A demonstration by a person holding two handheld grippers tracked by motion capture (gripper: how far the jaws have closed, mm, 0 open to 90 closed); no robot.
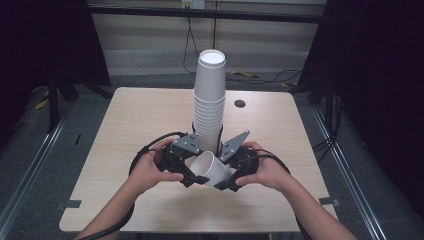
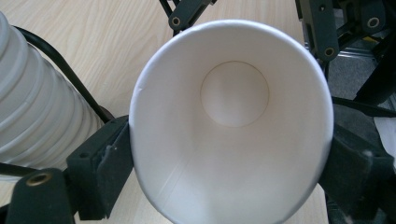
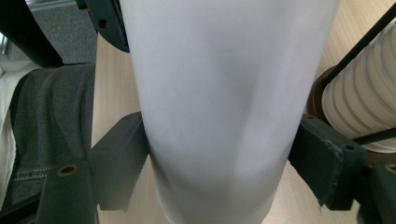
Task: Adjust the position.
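Left gripper (image 1: 192, 177): its jaws are pressing on the rim end of a single white paper cup (image 1: 212, 169), pads against both sides of the mouth.
Right gripper (image 1: 224, 184): its jaws are clamping the same cup's body near its base.
Cup position: it is lying on its side, held between the two grippers just in front of the stack, above the table (image 1: 125, 130).
Cup contents: it is showing a bare white inside.
Stack of paper cups (image 1: 209, 102): it is standing upside down on the table, just behind the grippers.
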